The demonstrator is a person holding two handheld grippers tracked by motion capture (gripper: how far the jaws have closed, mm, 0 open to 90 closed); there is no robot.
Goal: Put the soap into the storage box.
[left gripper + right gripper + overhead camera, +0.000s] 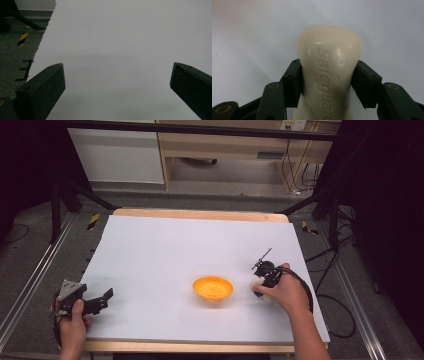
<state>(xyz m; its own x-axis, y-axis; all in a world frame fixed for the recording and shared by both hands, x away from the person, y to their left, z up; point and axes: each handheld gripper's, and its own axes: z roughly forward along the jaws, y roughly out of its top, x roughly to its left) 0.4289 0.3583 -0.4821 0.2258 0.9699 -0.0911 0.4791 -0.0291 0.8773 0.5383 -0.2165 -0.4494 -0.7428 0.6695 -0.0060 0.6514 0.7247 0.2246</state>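
A cream bar of soap [329, 50] with raised lettering sits between the two black pads of my right gripper [329, 70], which press on both its long sides. From above, that right gripper [260, 290] points down at the white table top [190, 245], just right of an orange bowl [213, 288] that looks empty. At the table's front left corner my left gripper [106, 299] lies low and level. In the left gripper view the left gripper [117, 75] has its jaws wide apart, with bare white surface between them.
The table's left edge [42, 45] runs close beside my left gripper, with grey floor and yellow-black tape [23, 38] beyond it. Metal rails [30, 280] flank the table. Cables [330, 265] trail on the floor at the right. Wooden furniture [225, 150] stands behind.
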